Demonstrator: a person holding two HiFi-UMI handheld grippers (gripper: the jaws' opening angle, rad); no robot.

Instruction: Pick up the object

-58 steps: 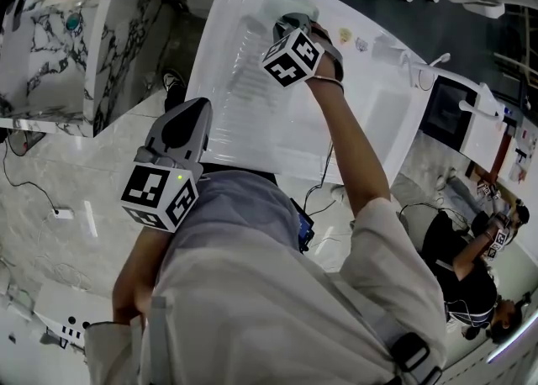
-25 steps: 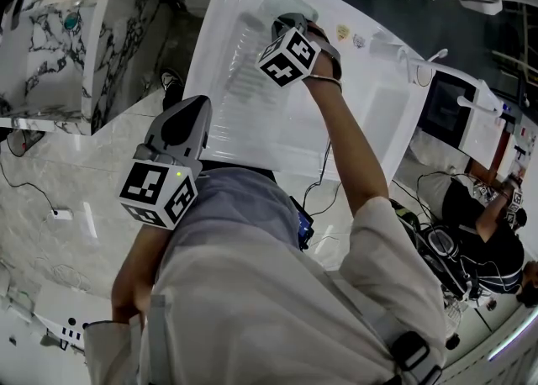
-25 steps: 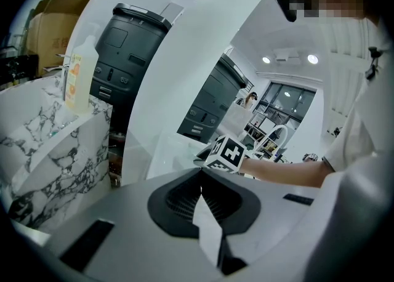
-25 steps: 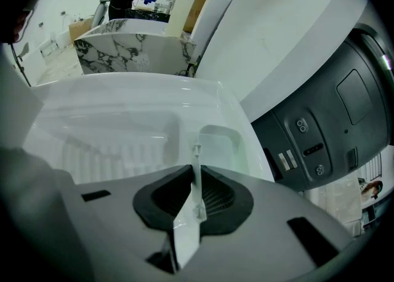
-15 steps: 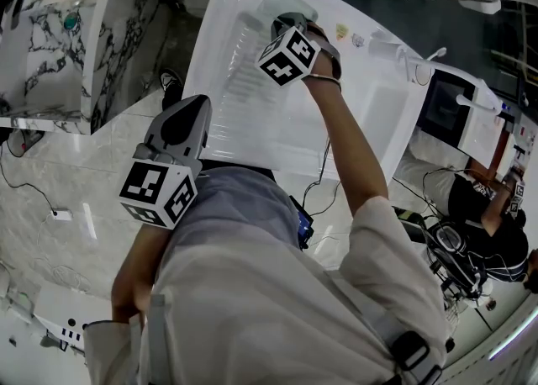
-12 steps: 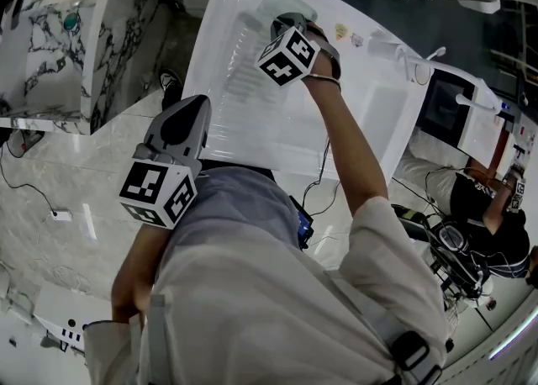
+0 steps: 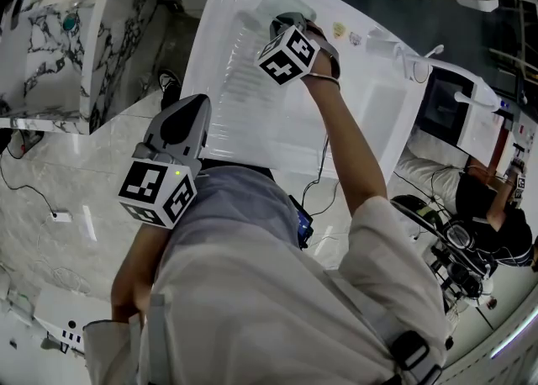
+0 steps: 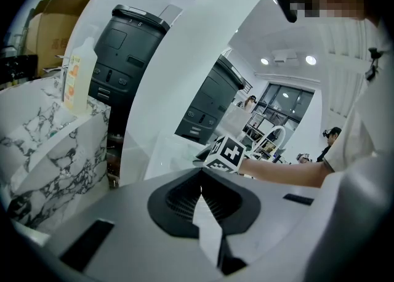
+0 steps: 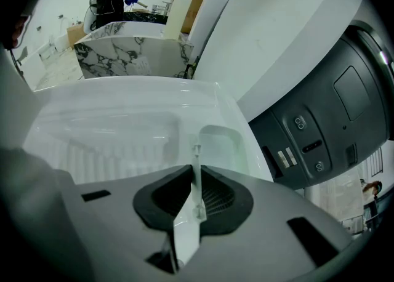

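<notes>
My right gripper [image 7: 286, 20] reaches out over a white moulded worktop [image 7: 252, 114] with a ribbed patch. In the right gripper view its jaws [image 9: 196, 182] are shut on a thin pale stick-like object [image 9: 196, 157], which pokes out upright past the tips. Beyond it lies a shallow rounded recess [image 9: 218, 145] in the worktop [image 9: 111, 120]. The object does not show in the head view. My left gripper [image 7: 195, 106] hangs close to the person's body, off the worktop's near edge. Nothing is between its shut jaws [image 8: 200, 188].
A marble-patterned counter [image 7: 50, 30] stands at the left, with a soap bottle [image 8: 79, 77] on it. Dark grey machines [image 9: 326, 120] rise behind the worktop. Another person [image 7: 492, 207] is at the far right. Cables [image 7: 29, 186] trail on the floor.
Both grippers have stayed almost where they were. The person at the far right has shifted about.
</notes>
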